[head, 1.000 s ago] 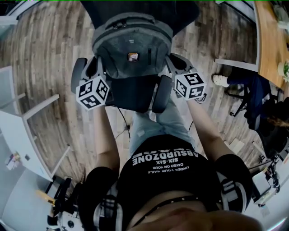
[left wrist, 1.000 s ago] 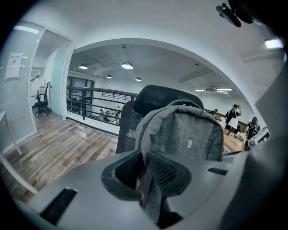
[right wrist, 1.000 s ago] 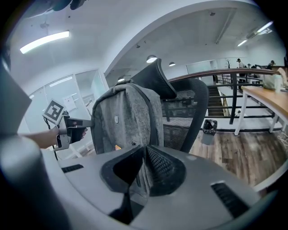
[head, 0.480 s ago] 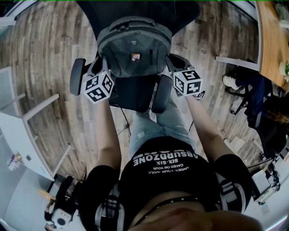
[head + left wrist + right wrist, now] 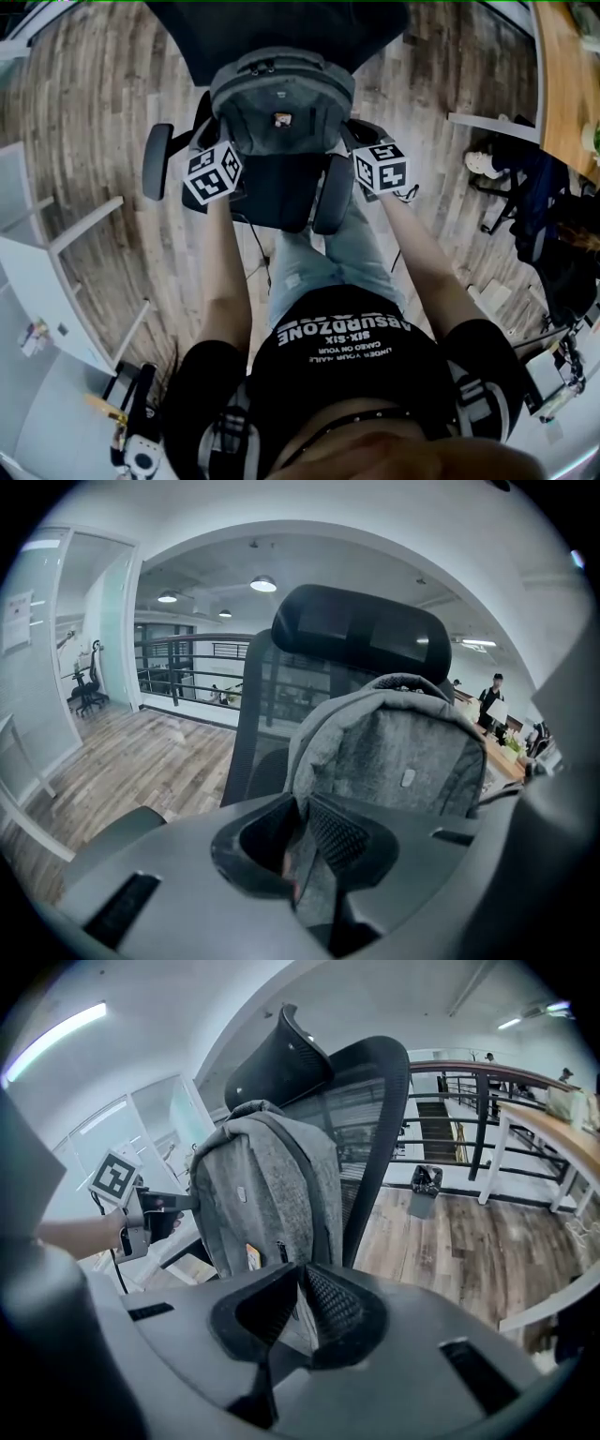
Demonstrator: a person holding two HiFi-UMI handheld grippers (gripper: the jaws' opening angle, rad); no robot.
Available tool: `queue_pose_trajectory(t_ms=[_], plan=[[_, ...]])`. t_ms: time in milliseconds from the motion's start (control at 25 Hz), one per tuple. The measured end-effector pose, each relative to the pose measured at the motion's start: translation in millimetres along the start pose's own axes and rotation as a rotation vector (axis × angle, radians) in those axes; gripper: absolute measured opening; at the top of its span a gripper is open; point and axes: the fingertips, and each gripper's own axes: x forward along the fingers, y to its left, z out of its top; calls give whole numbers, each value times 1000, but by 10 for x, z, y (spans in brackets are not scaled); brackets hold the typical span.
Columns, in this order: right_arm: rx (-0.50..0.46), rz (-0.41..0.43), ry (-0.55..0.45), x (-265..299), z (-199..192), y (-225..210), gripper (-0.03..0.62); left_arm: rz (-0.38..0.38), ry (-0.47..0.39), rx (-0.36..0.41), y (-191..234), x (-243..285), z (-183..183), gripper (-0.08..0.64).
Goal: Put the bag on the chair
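A grey backpack (image 5: 281,98) stands upright over the seat of a black office chair (image 5: 277,197), its back toward the mesh backrest (image 5: 375,1129). Whether its bottom rests on the seat I cannot tell. My left gripper (image 5: 218,145) is shut on the bag's left side; in the left gripper view the grey fabric (image 5: 403,761) is pinched between the jaws of that gripper (image 5: 302,829). My right gripper (image 5: 350,142) is shut on the bag's right side, and in the right gripper view it (image 5: 298,1302) clamps the edge of the bag (image 5: 267,1194). The chair's headrest (image 5: 361,639) rises behind the bag.
The chair's armrests (image 5: 157,161) flank both grippers. A wooden desk (image 5: 562,84) and a dark bag with a shoe (image 5: 483,161) are at the right, a white table (image 5: 37,262) at the left. A black bin (image 5: 427,1190) stands by a railing on the plank floor.
Both grippers and the backpack have sunk toward the chair seat, moving up the head view. The grips on the bag have not changed.
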Motion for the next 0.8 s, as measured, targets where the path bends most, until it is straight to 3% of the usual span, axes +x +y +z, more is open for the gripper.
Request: queue_pose_trajectory(t_ms=[200,800], plan=[[9,-2,44,78,-241,-34,44,-8,22,-2,15,62,-204,64],[53,37,-29,362,-99,-126,44,27,35,-81,208,354,-262,64]])
